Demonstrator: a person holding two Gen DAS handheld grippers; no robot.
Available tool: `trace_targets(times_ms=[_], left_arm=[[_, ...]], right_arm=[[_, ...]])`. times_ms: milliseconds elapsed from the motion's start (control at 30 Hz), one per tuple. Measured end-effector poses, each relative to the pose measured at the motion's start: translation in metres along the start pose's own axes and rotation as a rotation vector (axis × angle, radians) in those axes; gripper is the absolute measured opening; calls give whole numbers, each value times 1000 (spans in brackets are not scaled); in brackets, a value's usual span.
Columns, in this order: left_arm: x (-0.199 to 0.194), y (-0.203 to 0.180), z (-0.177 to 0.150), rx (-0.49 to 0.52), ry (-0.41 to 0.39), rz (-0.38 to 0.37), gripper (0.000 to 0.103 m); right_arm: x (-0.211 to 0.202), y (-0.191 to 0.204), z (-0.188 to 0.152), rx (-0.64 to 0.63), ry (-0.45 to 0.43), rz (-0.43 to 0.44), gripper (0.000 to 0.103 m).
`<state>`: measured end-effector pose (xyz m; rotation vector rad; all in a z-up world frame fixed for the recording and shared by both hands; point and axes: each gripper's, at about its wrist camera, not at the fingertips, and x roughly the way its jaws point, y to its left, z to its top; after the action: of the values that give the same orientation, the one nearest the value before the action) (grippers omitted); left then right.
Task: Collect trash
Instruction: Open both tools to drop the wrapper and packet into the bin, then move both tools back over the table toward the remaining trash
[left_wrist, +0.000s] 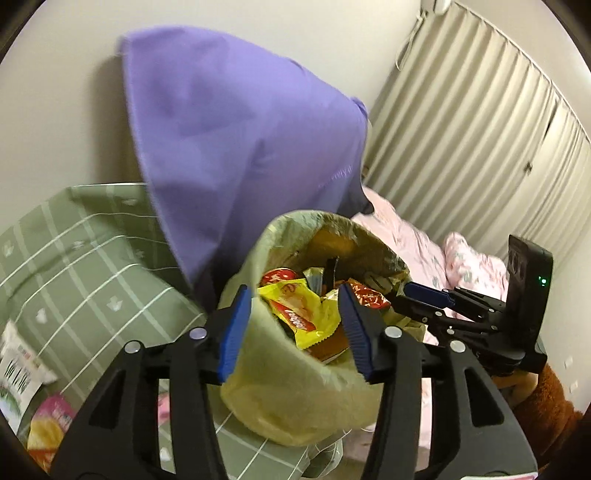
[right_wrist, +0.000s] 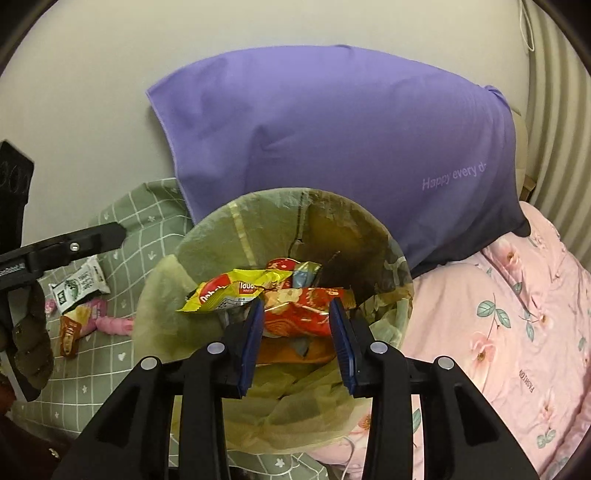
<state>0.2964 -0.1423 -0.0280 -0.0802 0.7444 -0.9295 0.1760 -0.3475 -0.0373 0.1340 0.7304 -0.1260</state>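
Trash bag: on the bed, against the purple pillow, mouth wide, full of wrappers.
Left gripper: spread partway over the bag's near rim, possibly brushing it; pinching nothing.
Right gripper: spread partway above the red wrapper, empty.
Green sheet: loose packets.

The pillow at the far wall is plain purple with pale lettering. The bin liner is translucent yellow-green, holding a yellow wrapper and a red one. Left lies a green sheet gridded in white; right, a pink floral quilt.
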Motion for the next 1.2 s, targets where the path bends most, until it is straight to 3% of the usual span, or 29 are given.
trace_targets(times_ms=[133,333,500,667,767,833,900,1200], left_arm=[[-35,15,-17,-10,-37,84,51],[-87,62,-50,-51,-69,304,52],[-129,114,-85,-171,-86,498,52],[-170,153,-112,-321,-119,620,52],[-190,167,-128,-399,-133,660,53],[-197,173,-138,-426,-137,680,54],[-200,177,-145,-444,-133,694,54],[-207,192,-165,-422,-125,710,60]], right_arm=[[-13,7,0,4,-46,32,35],[-27,36,7,-6,-120,114,35],[-24,70,8,-61,-130,186,35],[-12,99,4,-96,-114,270,35],[-2,117,2,-109,-90,333,37],[5,132,1,-130,-74,370,47],[10,144,-1,-152,-64,406,49],[38,189,-13,-229,15,532,58]])
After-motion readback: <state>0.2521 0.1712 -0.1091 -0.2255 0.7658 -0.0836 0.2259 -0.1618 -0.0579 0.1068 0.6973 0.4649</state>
